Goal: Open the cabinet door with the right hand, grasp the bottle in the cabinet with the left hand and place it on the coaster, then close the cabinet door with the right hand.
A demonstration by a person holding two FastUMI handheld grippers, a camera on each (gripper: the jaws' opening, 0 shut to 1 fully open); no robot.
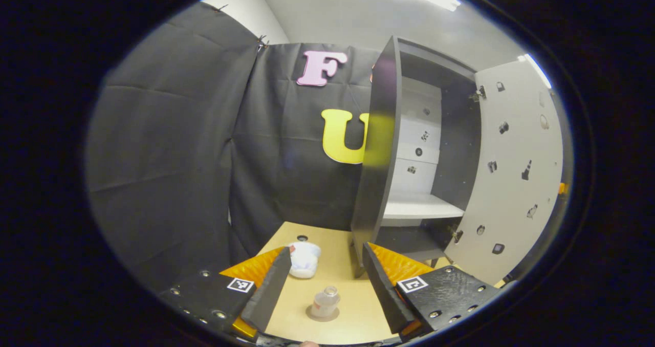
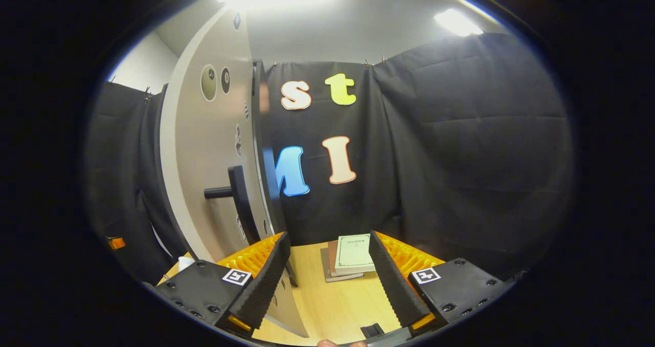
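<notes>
In the left gripper view a small clear bottle (image 1: 325, 301) stands upright on a round coaster (image 1: 322, 315) on the tan table (image 1: 358, 316). It is below and between the fingers of my left gripper (image 1: 326, 250), which is open and holds nothing. Behind stands the dark cabinet (image 1: 378, 147) with its pale door (image 1: 511, 173) swung wide to the right and a bare white shelf (image 1: 419, 206) inside. In the right gripper view my right gripper (image 2: 328, 237) is open beside the door's outer face (image 2: 204, 147). The black handle (image 2: 238, 193) sits just above its left finger, apart from it.
A white crumpled object (image 1: 304, 259) lies on the table beyond the bottle, close to the left finger. A stack of books (image 2: 350, 257) rests at the back of the table ahead of the right gripper. A small black piece (image 2: 372, 330) lies near the front edge.
</notes>
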